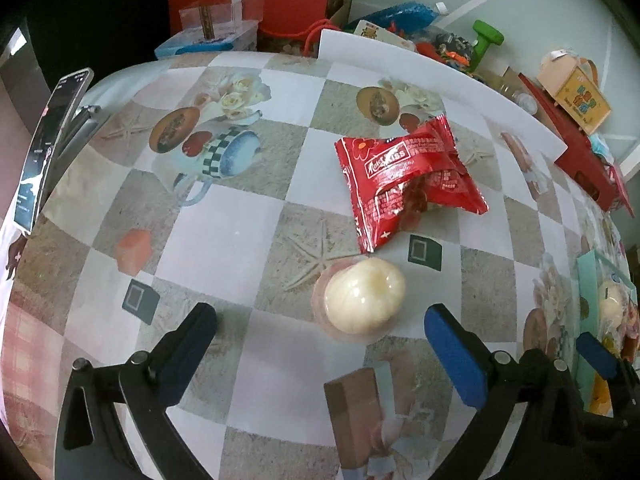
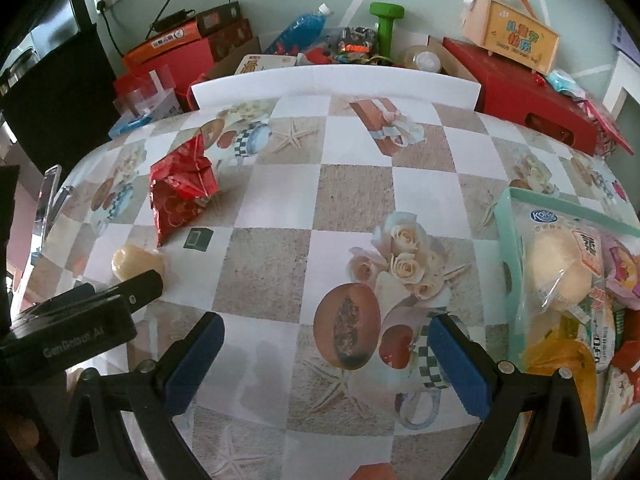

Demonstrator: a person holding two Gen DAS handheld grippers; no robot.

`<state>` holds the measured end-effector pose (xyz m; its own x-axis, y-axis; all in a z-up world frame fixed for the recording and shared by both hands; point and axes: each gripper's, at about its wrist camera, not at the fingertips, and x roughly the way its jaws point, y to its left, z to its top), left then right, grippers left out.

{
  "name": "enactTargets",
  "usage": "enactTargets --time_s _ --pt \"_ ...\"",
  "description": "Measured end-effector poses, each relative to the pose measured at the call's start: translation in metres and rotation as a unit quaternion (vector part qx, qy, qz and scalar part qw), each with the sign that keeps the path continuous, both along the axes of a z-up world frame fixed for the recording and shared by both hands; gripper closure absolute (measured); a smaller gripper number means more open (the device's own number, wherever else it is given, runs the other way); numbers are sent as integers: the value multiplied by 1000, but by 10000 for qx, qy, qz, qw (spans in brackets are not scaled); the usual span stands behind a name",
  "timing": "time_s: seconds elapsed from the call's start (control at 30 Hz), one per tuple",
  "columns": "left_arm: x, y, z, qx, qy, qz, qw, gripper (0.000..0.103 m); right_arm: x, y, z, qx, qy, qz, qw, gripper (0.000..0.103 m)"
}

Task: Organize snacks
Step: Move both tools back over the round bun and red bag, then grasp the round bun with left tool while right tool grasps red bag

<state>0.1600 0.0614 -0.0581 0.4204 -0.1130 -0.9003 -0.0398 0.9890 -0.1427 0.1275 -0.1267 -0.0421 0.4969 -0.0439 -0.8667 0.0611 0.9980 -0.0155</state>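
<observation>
The left gripper (image 1: 320, 344) stands with jaws wide apart and empty above the checked tablecloth (image 1: 248, 216); a pale round wrapped bun (image 1: 362, 298) lies just ahead between the finger lines, untouched. The right gripper (image 2: 326, 354) is likewise spread wide, holding nothing. Beyond the bun lies a red snack packet (image 1: 404, 176). A green basket (image 2: 508, 216) of snacks sits at right.

Cream bun (image 1: 364, 294) in clear wrap beside crumpled red packet (image 1: 404, 176); mint basket (image 2: 510, 216) (snacks inside).
</observation>
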Motion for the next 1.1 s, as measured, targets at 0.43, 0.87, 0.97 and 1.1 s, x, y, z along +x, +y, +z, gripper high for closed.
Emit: enactTargets --time_s 0.43,0.87,0.97,1.1 --pt "13 -17 -4 435 43 -206 9988 0 1 -5 -3 -55 48 -92 9999 0" --pt "7 -51 0 594 -268 -705 9954 55 2 -2 -6 -148 111 -53 9998 0" --pt "8 -56 -1 619 -262 -724 9951 56 1 -1 -6 -161 125 -40 9998 0" --pt "6 -46 0 519 -230 -712 9959 56 1 1 -7 -196 126 -15 9997 0"
